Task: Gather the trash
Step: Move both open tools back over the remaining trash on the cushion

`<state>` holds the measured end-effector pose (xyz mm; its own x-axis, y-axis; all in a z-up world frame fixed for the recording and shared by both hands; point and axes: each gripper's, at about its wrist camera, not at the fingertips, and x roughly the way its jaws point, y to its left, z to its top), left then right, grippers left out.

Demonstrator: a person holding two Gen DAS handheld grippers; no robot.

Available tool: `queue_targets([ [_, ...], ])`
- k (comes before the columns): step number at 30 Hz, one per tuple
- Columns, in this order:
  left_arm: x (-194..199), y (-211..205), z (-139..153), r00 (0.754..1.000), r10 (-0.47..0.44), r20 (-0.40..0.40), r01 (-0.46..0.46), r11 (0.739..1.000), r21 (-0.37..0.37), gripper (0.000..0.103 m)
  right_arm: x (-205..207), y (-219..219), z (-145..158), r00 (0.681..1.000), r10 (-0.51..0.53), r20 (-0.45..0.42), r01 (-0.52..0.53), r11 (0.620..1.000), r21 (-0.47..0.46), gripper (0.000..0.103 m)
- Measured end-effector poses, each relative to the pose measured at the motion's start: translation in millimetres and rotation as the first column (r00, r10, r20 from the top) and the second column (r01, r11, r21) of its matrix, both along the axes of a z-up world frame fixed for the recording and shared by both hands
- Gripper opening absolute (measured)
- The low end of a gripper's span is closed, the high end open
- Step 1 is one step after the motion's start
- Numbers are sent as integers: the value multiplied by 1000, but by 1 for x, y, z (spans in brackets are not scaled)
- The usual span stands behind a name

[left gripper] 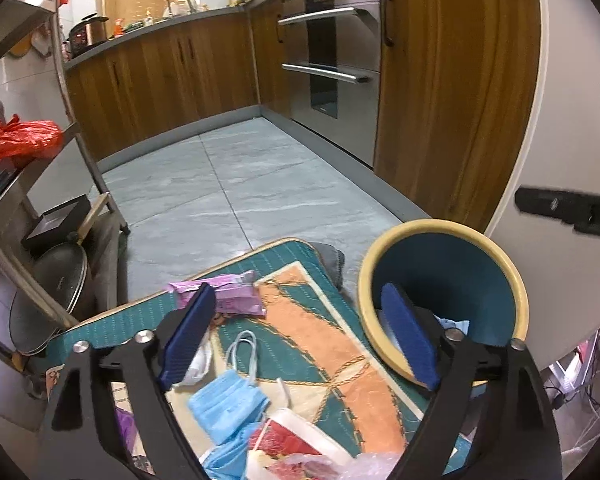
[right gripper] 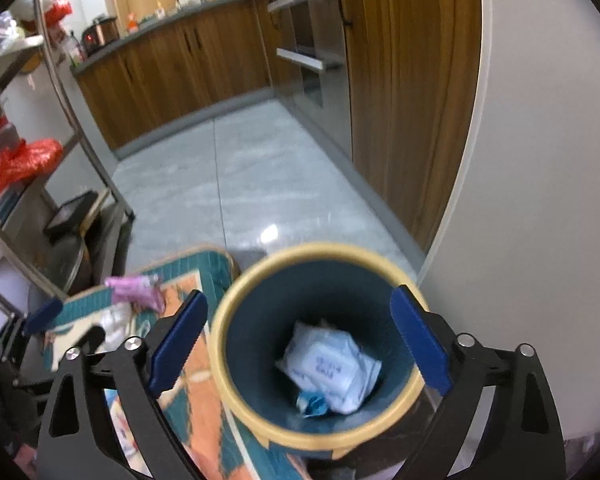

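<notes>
Kitchen mat (left gripper: 324, 344): bin (right gripper: 320, 432) under right gripper (right gripper: 300, 340)

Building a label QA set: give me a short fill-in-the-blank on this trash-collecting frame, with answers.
1. The bin has a teal inside and a ____ rim.
2. The white wet-wipe pack lies ____ the bin.
3. The face mask on the mat is light ____.
4. The right tool has its jaws ____ above the bin.

Missing words: yellow; inside; blue; open
</notes>
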<state>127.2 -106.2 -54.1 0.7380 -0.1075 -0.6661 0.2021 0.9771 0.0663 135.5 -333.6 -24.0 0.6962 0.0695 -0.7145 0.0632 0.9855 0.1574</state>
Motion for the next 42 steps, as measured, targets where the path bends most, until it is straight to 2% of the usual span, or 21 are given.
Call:
queue_targets([
  [7, -4, 25, 7, 999, 38, 26, -38, 999, -3, 95, -7, 19, 25, 988, 12, 153, 2, 996, -94, 98],
  [13, -5, 54, 11, 994, 101, 29, -101, 995, -19, 97, -8, 36, 35, 973, 16, 230, 5, 996, -89, 98],
  [19, -8, 84, 12, 989, 148, 17, -148, 989, -22, 97, -6, 63, 33, 969, 61, 240, -25, 989, -147, 98],
  [25, -12, 109, 14, 982, 185, 20, -185, 982, -26, 97, -5, 80, 34, 964, 62, 260, -30, 991, -127, 98],
  [29, -15, 129, 12, 975, 220, 1, -220, 975, -40, 97, 0, 86, 25, 973, 42, 226, -25, 997, -77, 98],
  [35, -19, 170, 4, 955, 295, -25, -295, 955, -24, 97, 17, 96, 5, 993, 5, 116, -14, 997, 79, 98],
  [42, -15, 219, -19, 904, 405, -138, -415, 909, -51, 97, 45, 127, -25, 1000, 20, 3, -20, 992, 128, 98],
])
